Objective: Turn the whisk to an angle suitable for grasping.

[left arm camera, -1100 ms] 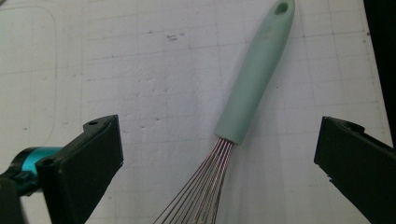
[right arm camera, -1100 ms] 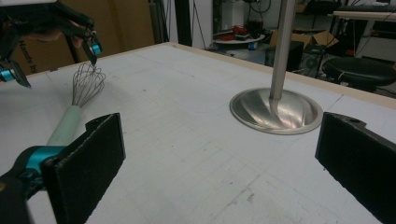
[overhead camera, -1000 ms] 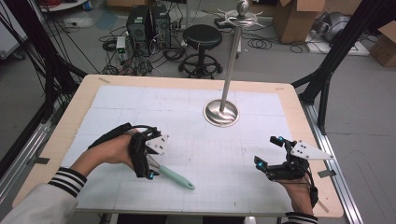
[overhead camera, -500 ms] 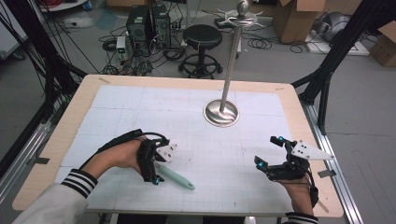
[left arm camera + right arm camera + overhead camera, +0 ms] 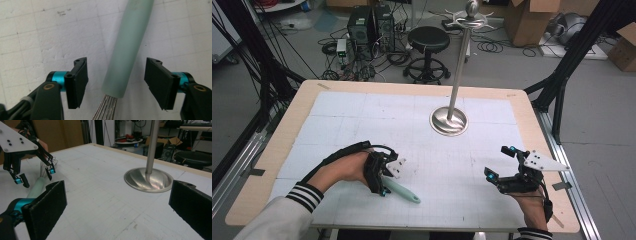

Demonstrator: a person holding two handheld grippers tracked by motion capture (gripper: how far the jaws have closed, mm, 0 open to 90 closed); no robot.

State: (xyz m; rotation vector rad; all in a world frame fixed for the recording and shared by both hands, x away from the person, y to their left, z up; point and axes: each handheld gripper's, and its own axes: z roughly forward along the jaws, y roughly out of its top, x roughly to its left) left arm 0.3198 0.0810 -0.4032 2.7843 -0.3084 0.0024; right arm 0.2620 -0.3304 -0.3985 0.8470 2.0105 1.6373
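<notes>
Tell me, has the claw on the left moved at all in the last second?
Yes. The left claw has slid toward the table's near edge, away from the metal stand, closing around the green whisk handle without gripping it yet.

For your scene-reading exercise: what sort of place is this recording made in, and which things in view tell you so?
Probably a lab or workshop: a gridded table inside a black frame, computer towers with loose cables on the floor, cardboard boxes, and a stool.
</notes>
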